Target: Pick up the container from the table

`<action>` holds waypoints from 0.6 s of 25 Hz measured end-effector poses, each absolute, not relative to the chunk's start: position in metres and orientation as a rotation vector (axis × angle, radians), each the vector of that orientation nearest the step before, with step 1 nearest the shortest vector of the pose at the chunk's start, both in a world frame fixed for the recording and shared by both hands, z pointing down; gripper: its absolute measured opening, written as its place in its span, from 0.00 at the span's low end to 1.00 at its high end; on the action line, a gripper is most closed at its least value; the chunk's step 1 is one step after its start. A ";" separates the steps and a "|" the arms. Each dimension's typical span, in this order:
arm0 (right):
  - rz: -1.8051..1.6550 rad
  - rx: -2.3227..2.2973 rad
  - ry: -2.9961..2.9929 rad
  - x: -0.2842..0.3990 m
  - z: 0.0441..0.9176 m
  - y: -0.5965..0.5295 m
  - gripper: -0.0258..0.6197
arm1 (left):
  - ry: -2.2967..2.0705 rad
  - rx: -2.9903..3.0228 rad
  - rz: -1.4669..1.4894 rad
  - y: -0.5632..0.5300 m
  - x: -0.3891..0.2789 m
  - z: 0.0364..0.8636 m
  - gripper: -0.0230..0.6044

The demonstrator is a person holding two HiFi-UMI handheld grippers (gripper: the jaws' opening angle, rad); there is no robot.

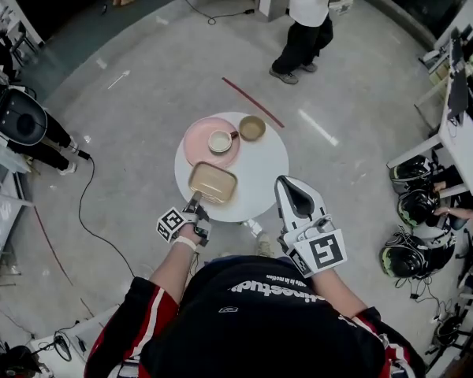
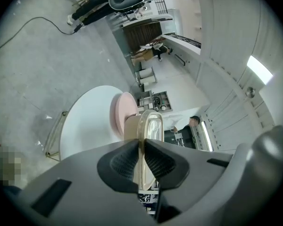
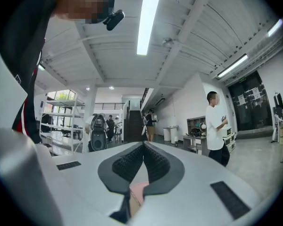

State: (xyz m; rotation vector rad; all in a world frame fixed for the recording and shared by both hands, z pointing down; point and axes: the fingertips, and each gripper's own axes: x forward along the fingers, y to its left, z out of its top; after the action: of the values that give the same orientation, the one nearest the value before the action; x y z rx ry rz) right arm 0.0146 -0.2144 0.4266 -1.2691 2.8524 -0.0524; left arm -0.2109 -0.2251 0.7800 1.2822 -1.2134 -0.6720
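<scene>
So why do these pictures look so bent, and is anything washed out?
Head view: the wide lens curves the floor around the table; the light is even. Left gripper view: black rounded corners, and the claw, shut on the container, looms large. Right gripper view: the ceiling lamp glares to plain white.

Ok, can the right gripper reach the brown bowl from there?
Probably yes: the right gripper hangs by the table, jaws shut, with only bare tabletop between it and the brown bowl.

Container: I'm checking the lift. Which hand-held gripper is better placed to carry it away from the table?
Left. The left hand-held gripper is clamped on the rim of the container; the right hand-held gripper is shut on nothing and points level, away from it.
</scene>
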 end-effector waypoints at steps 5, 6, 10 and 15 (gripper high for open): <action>-0.039 -1.263 2.832 0.019 0.421 -0.215 0.06 | -1.201 1.358 -0.675 -0.233 -0.209 0.750 0.12; -0.037 -1.265 2.827 0.021 0.421 -0.215 0.06 | -1.199 1.371 -0.675 -0.234 -0.208 0.744 0.12; -0.033 -1.273 2.806 0.026 0.416 -0.215 0.06 | -1.192 1.432 -0.670 -0.236 -0.206 0.720 0.12; -0.037 -1.277 2.792 0.032 0.413 -0.216 0.06 | -1.182 1.519 -0.666 -0.238 -0.199 0.685 0.12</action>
State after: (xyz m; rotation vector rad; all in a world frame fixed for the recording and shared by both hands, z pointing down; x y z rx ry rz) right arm 0.0322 -0.2164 0.4128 -1.2769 2.7924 -0.0366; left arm -0.1988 -0.2375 0.6849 1.5191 -1.1822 -0.6655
